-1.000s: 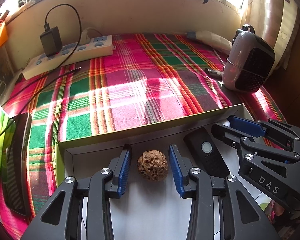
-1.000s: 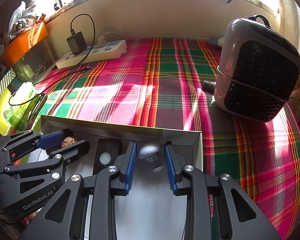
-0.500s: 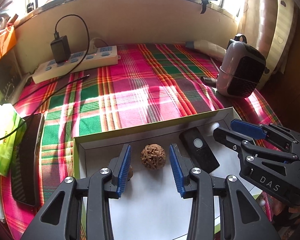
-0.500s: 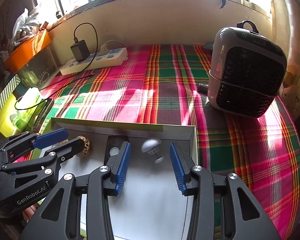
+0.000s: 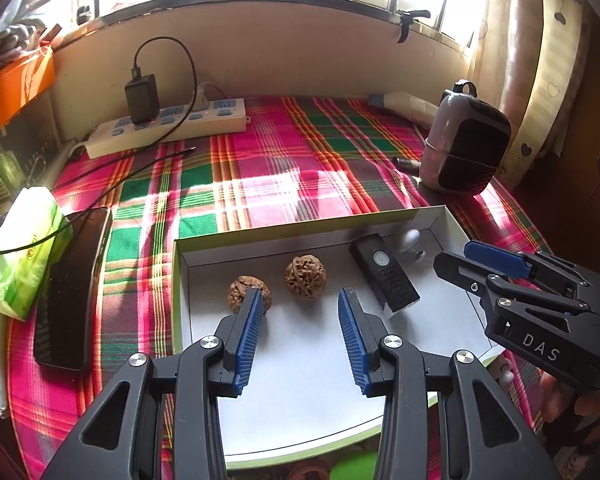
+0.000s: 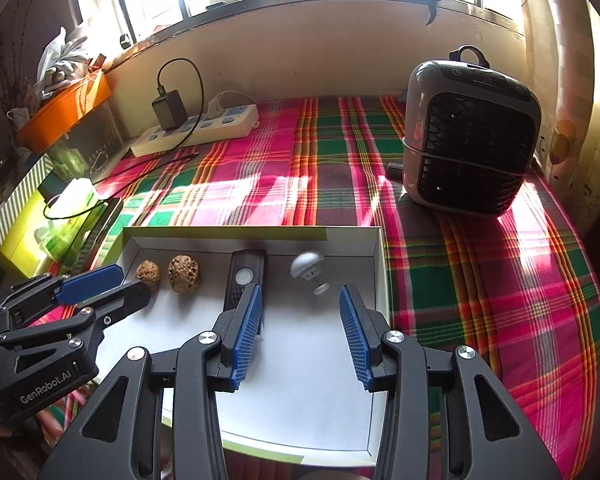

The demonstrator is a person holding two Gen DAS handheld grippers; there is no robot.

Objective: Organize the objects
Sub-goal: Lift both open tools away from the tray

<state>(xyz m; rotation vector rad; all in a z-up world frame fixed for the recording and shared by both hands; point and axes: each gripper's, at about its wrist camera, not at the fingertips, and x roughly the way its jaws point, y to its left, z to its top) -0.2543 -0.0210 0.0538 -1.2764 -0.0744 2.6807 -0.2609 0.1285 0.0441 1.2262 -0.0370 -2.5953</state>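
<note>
A shallow white box (image 5: 300, 380) (image 6: 300, 360) with green edges lies on the plaid cloth. Along its far side lie two walnuts (image 5: 305, 276) (image 5: 246, 292), a black remote (image 5: 384, 274) and a small white knob (image 5: 409, 240). My left gripper (image 5: 298, 304) is open above the box floor, short of the walnuts, with nothing between its blue pads. My right gripper (image 6: 300, 304) is also open, holding nothing; the white knob (image 6: 306, 266) lies just beyond its tips and the remote (image 6: 244, 276) beside its left finger. The walnuts (image 6: 183, 273) (image 6: 148, 271) lie further left.
A grey and black fan heater (image 6: 470, 140) stands at the right. A power strip (image 5: 168, 130) with a black charger lies by the far wall. A black phone (image 5: 72, 288) and a green tissue pack (image 5: 20, 248) lie left of the box.
Both grippers pulled back and rose from the box's far side. The walnut and the knob once between their pads now lie ahead of the tips. The right jaws widened a little.
</note>
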